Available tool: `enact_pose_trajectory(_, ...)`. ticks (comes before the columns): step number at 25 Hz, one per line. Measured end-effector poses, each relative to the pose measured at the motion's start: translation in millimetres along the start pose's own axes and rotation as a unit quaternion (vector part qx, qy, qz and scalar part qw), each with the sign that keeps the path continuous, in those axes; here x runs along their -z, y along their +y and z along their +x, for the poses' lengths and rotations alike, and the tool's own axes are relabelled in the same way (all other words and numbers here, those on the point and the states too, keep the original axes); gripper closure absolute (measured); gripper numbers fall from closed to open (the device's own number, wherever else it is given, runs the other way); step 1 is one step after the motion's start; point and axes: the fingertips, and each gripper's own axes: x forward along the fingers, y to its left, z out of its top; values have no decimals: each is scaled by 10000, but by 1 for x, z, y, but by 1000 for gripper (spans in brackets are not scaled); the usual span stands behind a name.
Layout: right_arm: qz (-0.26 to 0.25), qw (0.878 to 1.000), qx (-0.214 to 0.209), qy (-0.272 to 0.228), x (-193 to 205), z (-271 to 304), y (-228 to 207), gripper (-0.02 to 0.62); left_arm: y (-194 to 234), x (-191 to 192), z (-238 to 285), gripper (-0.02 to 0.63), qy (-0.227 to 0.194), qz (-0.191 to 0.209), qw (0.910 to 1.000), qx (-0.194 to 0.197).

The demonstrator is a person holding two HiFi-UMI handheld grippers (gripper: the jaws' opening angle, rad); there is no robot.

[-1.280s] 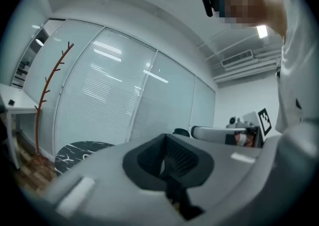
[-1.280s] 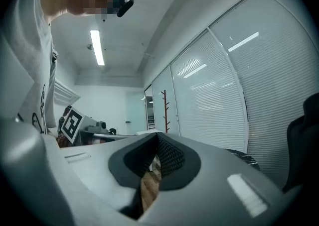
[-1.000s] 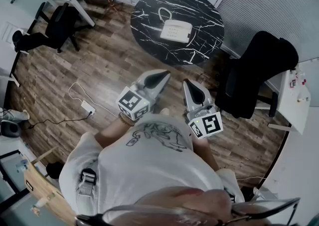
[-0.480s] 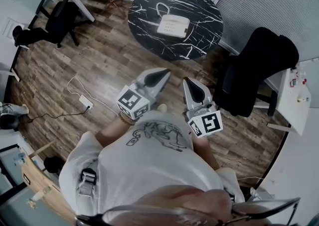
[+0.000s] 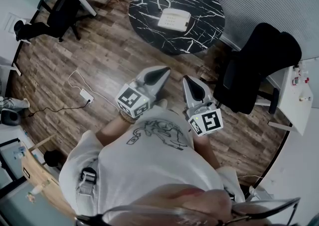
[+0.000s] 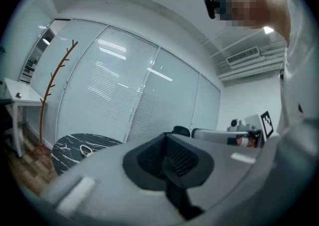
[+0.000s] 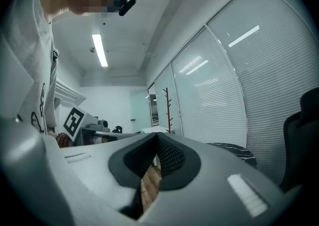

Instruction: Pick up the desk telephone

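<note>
Telephone (image 5: 174, 19) on marble table (image 5: 149, 2), black chair (image 5: 259, 63) beside, left gripper (image 5: 166, 71) and right gripper (image 5: 188, 79) jaws clenched, empty.

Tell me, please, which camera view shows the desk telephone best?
The head view: the white desk telephone lies whole and unobstructed on the round black table. The left gripper view shows only a small, partly hidden bit of it at lower left. The right gripper view shows the table's edge, but no telephone.

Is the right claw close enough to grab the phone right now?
Probably not yet. The right claw is shut, near the person's body, and the phone sits on the round table across the wooden floor. Nothing blocks the way; walking closer should do it.
</note>
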Motion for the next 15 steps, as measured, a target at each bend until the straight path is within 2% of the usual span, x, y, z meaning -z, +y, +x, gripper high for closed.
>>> enact_pose_trajectory(6,7,10000,23,-39,0,0,-5,589,0,-1,2,604,-4,21,10000,21)
enact_pose_trajectory(15,-34,10000,11,54,7,34,-25,589,33,-3,21,604,-55,-16,10000,68)
